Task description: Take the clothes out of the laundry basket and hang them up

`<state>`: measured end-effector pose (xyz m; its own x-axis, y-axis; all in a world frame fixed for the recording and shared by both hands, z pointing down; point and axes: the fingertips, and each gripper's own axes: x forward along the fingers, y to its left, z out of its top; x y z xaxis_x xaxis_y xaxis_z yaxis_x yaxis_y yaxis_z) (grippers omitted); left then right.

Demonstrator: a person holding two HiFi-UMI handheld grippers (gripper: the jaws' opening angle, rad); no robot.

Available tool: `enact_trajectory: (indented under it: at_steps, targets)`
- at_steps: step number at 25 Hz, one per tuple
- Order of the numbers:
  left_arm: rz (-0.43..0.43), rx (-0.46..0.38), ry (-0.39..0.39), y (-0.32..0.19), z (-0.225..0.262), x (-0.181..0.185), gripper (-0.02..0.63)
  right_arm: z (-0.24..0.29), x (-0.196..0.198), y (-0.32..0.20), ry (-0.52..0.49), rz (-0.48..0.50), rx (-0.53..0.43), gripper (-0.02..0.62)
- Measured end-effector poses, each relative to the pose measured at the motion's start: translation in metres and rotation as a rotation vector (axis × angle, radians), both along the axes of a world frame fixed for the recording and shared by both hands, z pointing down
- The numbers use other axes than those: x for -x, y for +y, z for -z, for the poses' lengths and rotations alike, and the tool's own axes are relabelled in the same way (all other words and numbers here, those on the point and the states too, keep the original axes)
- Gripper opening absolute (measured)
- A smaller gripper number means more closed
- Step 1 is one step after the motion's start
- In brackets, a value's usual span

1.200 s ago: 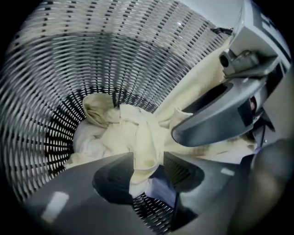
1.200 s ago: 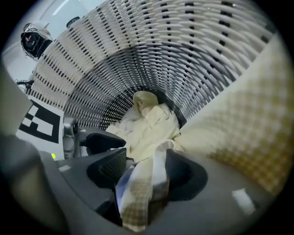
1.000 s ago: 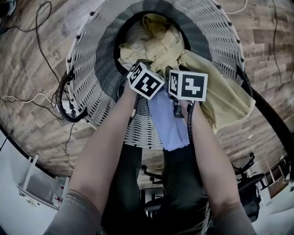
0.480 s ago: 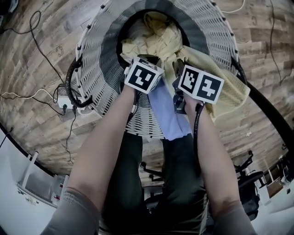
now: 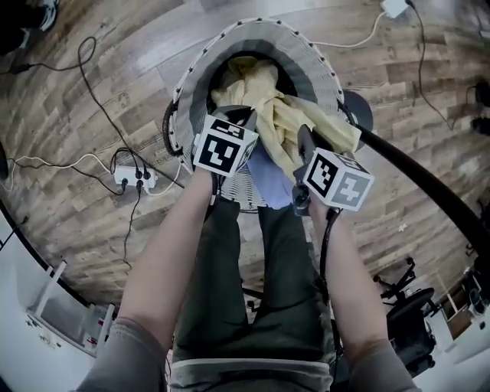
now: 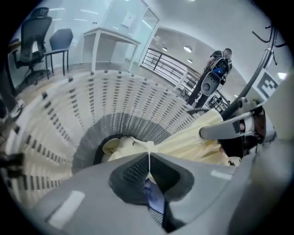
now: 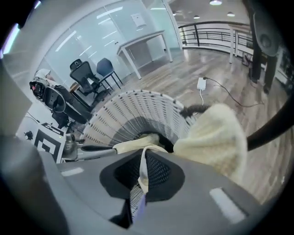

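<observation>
The white slatted laundry basket (image 5: 191,99) stands on the wood floor ahead of my legs. A yellow garment (image 5: 287,119) rises out of it, stretched between both grippers. My left gripper (image 5: 243,122) is shut on one edge of the yellow garment (image 6: 181,140), a thin fold pinched between its jaws. My right gripper (image 5: 304,142) is shut on another fold of the yellow garment (image 7: 216,137). A pale blue cloth (image 5: 268,180) hangs between the two grippers over the basket's near rim; it also shows under the left jaws as a blue cloth (image 6: 154,199). More yellow fabric lies inside the basket (image 6: 69,114).
A power strip (image 5: 130,180) with trailing cables lies on the floor at left. A black curved pole (image 5: 429,187) runs along the right. A white plug (image 5: 394,8) lies beyond the basket. A white table (image 6: 112,39) and office chairs (image 6: 46,36) stand farther off.
Both grippers have risen with the yellow garment, pulling it up and off the basket's right rim. The basket now looks smaller and farther below.
</observation>
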<state>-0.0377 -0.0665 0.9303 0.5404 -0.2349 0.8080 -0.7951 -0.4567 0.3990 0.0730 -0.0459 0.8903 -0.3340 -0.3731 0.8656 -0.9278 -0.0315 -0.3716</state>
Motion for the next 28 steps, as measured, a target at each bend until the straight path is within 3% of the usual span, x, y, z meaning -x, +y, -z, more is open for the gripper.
enact_trajectory:
  at_steps: [10,16,28]
  targets:
    - [0.109,-0.142,-0.010,-0.009,0.165,0.034,0.006,0.173,-0.009,-0.001,-0.028,-0.004,-0.133,0.032]
    - [0.070,-0.234,-0.001,-0.002,0.264,0.041,0.006,0.277,-0.023,0.008,-0.092,-0.042,-0.221,0.032]
    - [0.059,-0.427,0.098,-0.001,0.467,0.029,0.006,0.482,-0.038,0.006,-0.136,0.073,-0.458,0.032]
